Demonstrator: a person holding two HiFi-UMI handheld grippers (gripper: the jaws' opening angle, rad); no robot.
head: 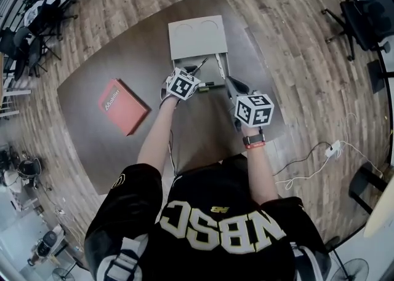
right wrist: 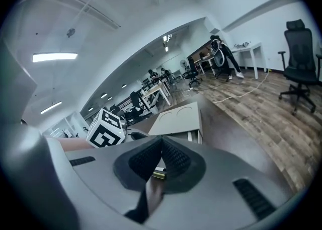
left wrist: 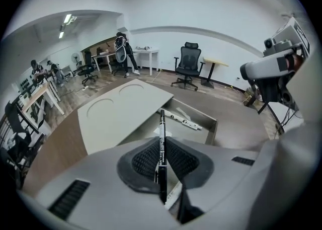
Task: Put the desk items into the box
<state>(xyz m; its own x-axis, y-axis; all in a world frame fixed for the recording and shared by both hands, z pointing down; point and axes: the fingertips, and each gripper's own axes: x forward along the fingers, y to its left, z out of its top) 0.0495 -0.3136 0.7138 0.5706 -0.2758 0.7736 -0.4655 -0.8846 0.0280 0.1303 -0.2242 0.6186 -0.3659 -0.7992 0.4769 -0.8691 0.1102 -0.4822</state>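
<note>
An open grey box [head: 220, 64] sits at the far middle of the dark table, its lid [head: 197, 37] folded back. My left gripper [head: 192, 72] hovers at the box's near edge, shut on a black pen [left wrist: 161, 138] that points up and forward over the box [left wrist: 214, 126]. A long pale stick-like item [left wrist: 183, 120] lies inside. My right gripper [head: 229, 83] is just right of the box, shut on a slim item with a brass band [right wrist: 157, 174]; most of that item is hidden by the jaws.
A red notebook [head: 123, 106] lies on the table's left part. Office chairs [head: 366, 18] stand on the wooden floor to the right, and a cable with a plug [head: 332, 149] trails beside the table. The box lid [right wrist: 178, 118] shows beyond the right jaws.
</note>
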